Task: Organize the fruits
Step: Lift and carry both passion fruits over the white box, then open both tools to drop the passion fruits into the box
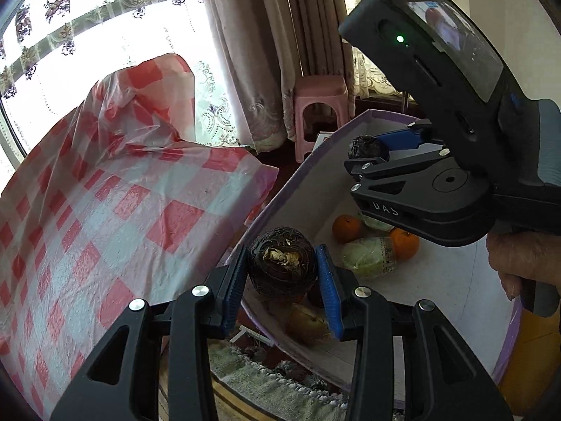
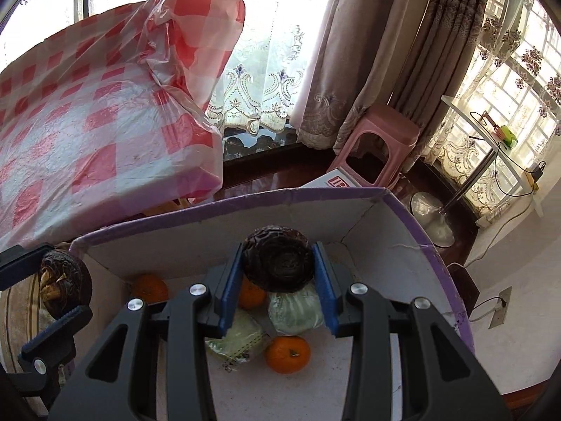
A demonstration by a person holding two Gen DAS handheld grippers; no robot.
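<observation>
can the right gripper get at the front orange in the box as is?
Probably not: the right gripper is shut on a dark round fruit. The orange lies uncovered on the box floor below, so the path looks free once it lets go.

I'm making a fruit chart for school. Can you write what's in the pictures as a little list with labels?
left gripper: shut on a dark brown rough round fruit
right gripper: shut on a second dark brown rough round fruit
box: white cardboard box with purple rim, below both grippers
inside box: three round orange tangerines, two pale green wrapped fruits
nearby: red-and-white checked plastic cloth, pink plastic stool
</observation>
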